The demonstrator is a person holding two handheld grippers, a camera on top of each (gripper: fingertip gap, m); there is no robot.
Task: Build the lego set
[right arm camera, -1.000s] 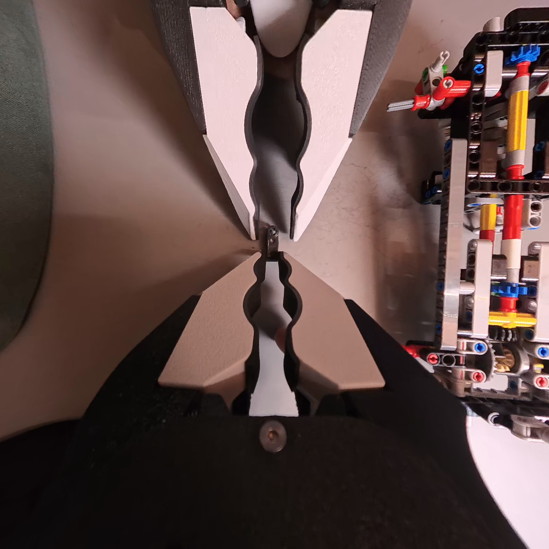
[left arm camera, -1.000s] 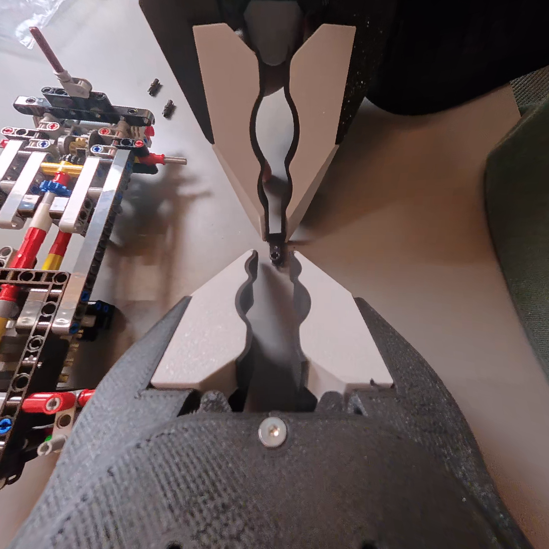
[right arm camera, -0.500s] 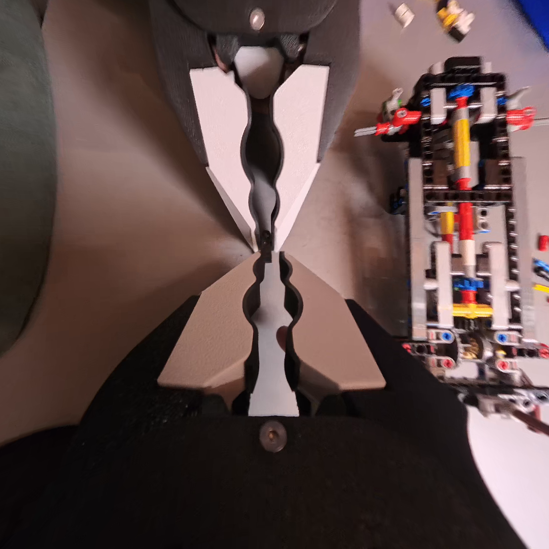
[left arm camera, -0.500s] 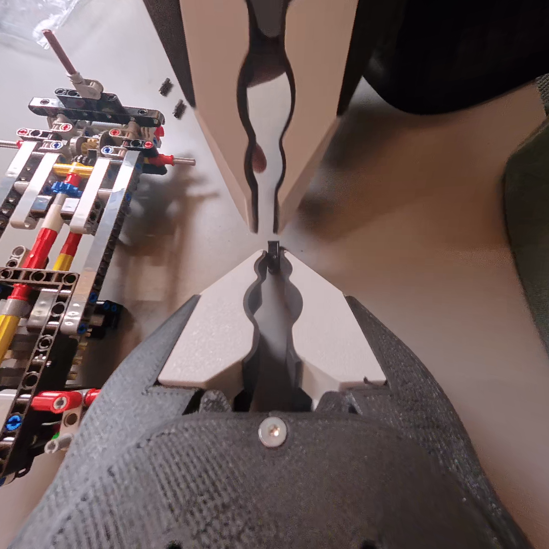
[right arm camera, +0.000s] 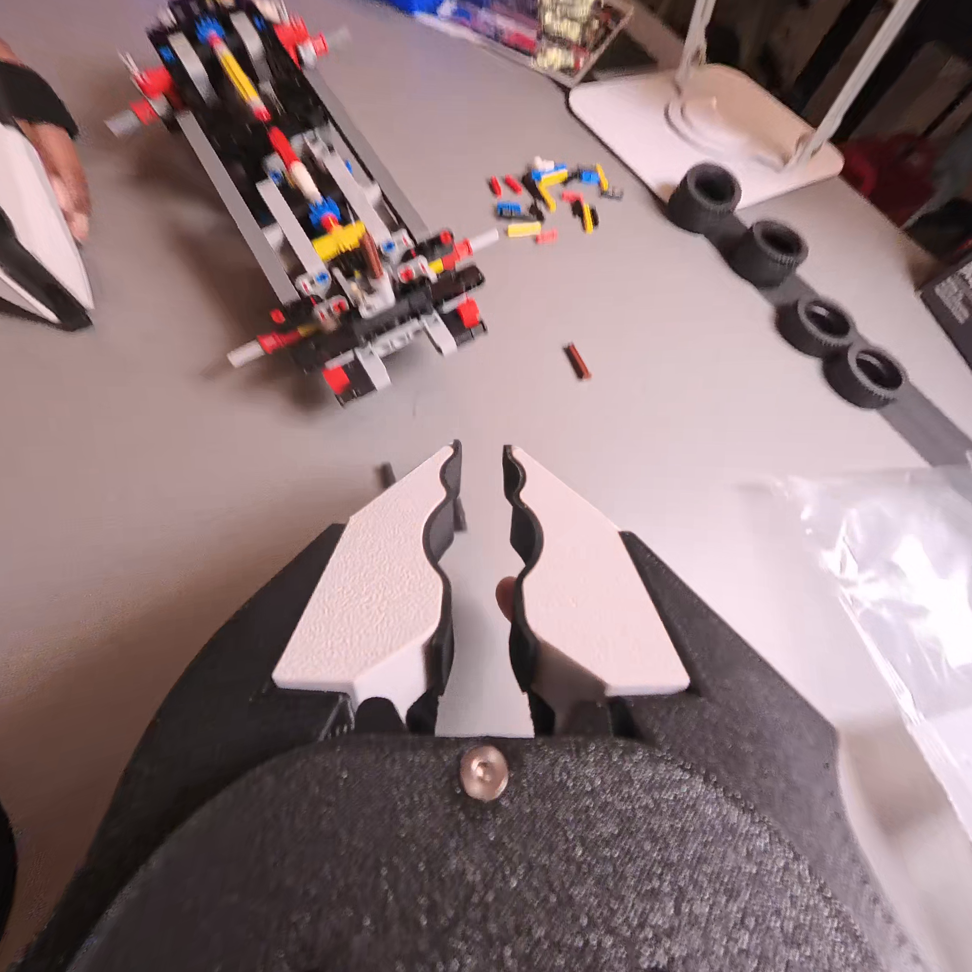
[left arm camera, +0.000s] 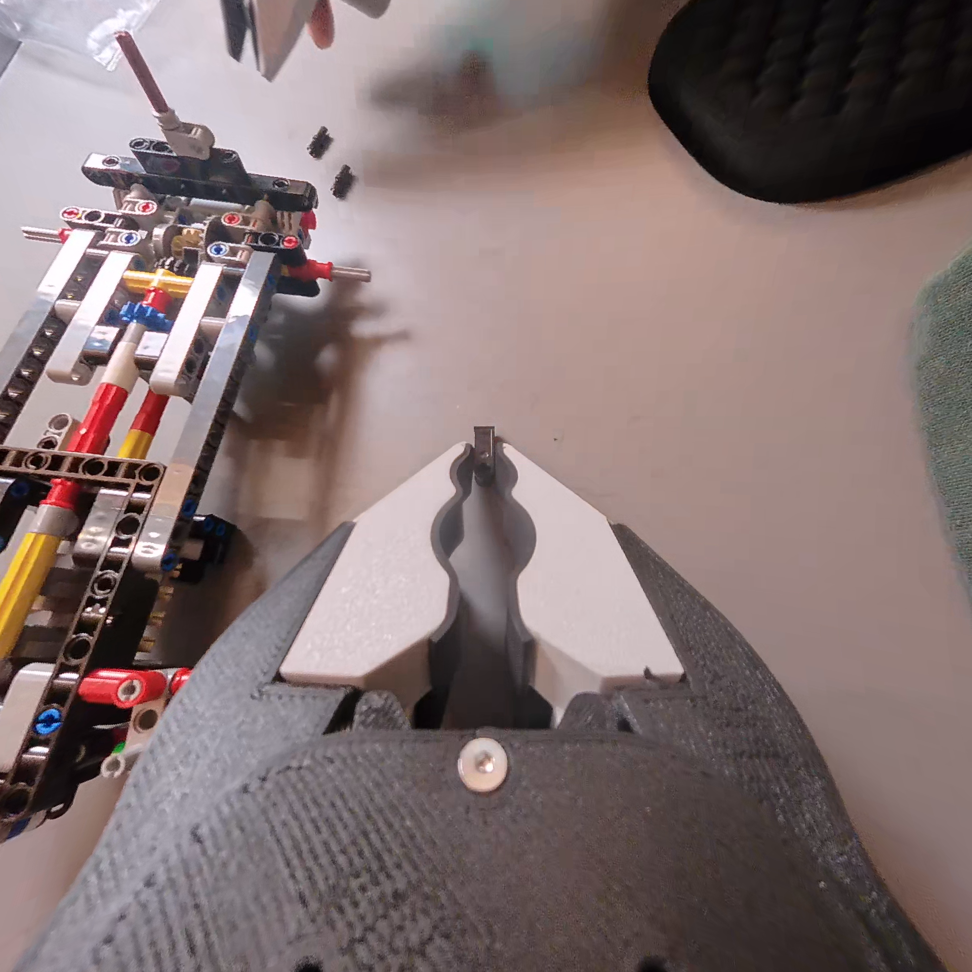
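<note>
the left gripper (left arm camera: 484, 447) is clenched on a small dark pin (left arm camera: 484, 453) at its tips, above the table (left arm camera: 657, 368), with the lego chassis (left arm camera: 131, 394) to its left. the right gripper (right arm camera: 481, 453) is released, holding nothing; the chassis (right arm camera: 315, 210) lies ahead to its left, four tyres (right arm camera: 773, 252) ahead to its right.

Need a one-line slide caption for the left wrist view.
Left claw shut on a small dark pin above the table, the partly built lego chassis to its left.
</note>
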